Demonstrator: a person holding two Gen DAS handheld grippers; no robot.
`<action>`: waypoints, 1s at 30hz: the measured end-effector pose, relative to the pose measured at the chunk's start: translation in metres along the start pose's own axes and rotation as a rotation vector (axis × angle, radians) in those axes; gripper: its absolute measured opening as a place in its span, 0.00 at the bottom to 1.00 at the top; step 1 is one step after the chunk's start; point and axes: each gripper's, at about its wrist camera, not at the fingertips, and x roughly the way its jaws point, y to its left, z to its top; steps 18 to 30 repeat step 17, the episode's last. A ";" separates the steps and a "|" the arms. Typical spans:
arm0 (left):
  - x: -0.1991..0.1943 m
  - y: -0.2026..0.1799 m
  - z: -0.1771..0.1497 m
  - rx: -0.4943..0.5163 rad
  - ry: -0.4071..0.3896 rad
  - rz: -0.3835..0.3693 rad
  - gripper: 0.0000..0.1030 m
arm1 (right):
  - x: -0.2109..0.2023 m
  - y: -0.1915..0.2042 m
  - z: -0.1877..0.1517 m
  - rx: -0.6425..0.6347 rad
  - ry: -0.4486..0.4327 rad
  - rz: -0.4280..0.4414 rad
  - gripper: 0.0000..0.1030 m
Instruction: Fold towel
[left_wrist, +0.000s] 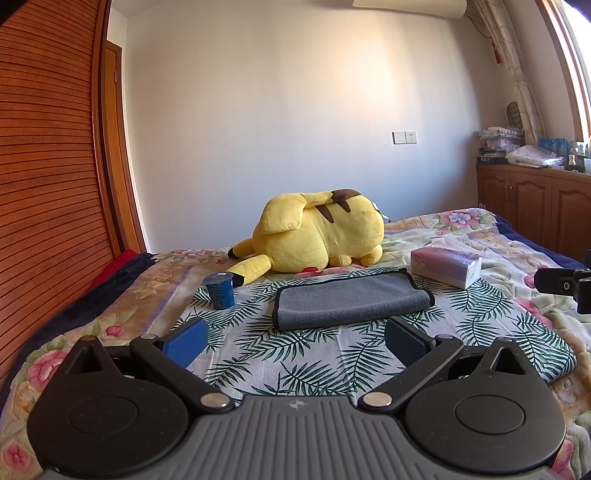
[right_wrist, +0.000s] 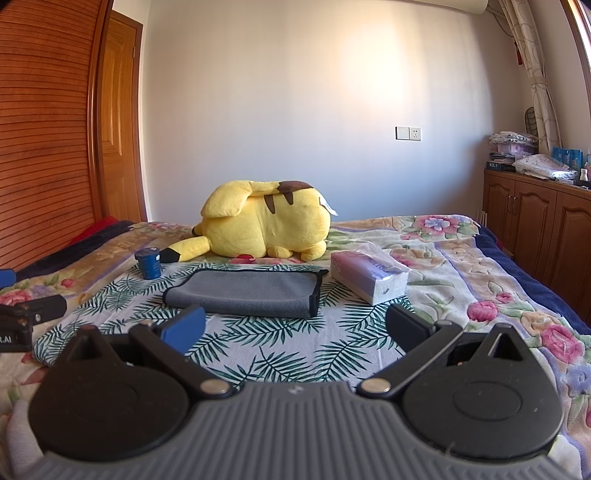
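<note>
A grey towel (left_wrist: 351, 299) with dark edging is lying folded on a palm-leaf cloth (left_wrist: 306, 354) that is covering part of a bed (left_wrist: 517, 236) dressed in a floral quilt. The left hand-held gripper (left_wrist: 295, 338) is hovering just in front of the towel's near fold with its fingers (left_wrist: 186, 341) spread wide and nothing between them; it is not touching the fabric. The right hand-held gripper (right_wrist: 295, 330) is sitting in a similar pose on its own side, its fingers (right_wrist: 184, 328) likewise spread apart and holding nothing, with the towel (right_wrist: 245, 288) lying just beyond them. In the left wrist view the other gripper's dark body is showing at the right edge, and in the right wrist view the left one is showing at the left edge, so the two are hanging side by side and apart. A blue cup (left_wrist: 219, 291) is standing upright on the leaf cloth to the left of the towel, near but not touching it. A purple and white tissue pack (left_wrist: 447, 266) is lying to the towel's right. Behind the towel a yellow plush toy (left_wrist: 314, 236) is lying on its side, with its black-tipped ear reaching toward the cup. A wooden cabinet (right_wrist: 535, 218) is standing along the right wall, with stacked items on top.
</note>
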 end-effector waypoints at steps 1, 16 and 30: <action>0.000 0.000 0.000 0.000 0.000 0.000 1.00 | 0.000 0.000 0.000 0.000 0.000 0.000 1.00; 0.000 -0.001 -0.001 0.002 0.002 0.001 1.00 | 0.000 0.000 0.000 0.000 0.000 0.000 1.00; 0.000 -0.001 -0.001 0.003 0.002 0.000 1.00 | 0.000 0.000 0.000 0.000 0.000 0.000 1.00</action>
